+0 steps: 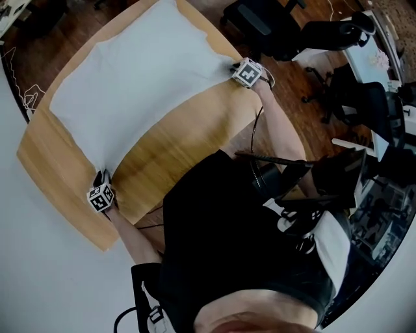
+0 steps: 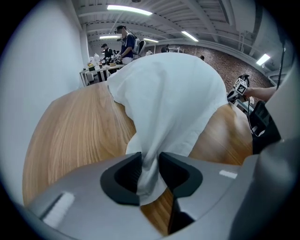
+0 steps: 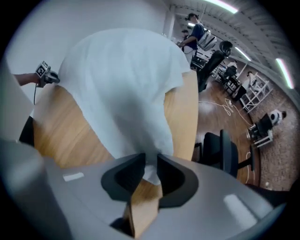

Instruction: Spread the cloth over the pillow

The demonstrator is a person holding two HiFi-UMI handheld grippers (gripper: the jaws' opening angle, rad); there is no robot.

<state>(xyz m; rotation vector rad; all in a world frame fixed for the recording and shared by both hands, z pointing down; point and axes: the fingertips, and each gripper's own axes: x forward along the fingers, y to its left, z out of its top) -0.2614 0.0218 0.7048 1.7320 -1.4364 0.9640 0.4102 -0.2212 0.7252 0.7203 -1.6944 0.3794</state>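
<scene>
One broad wooden table (image 1: 188,140) fills the head view, and the white cloth (image 1: 136,84) lies spread across its far part, reaching the far edge and leaving bare wood between it and you. You cannot tell from any view whether a pillow lies under it, though the cloth rises in a soft mound in both gripper views. Your own black-clad torso (image 1: 227,247) covers the table's near edge. Black office chairs (image 1: 260,19) stand on the wooden floor beyond the table's right end, well apart from the cloth. Far behind, in the left gripper view, people (image 2: 125,42) stand by cluttered desks.

Your left gripper (image 2: 150,161) pinches the cloth's near left corner, a fold bunched between its pads. Your right gripper (image 3: 150,161) pinches the near right corner the same way, at the table's edge. The only print in sight is the black-and-white squares on each marker cube (image 1: 101,197).
</scene>
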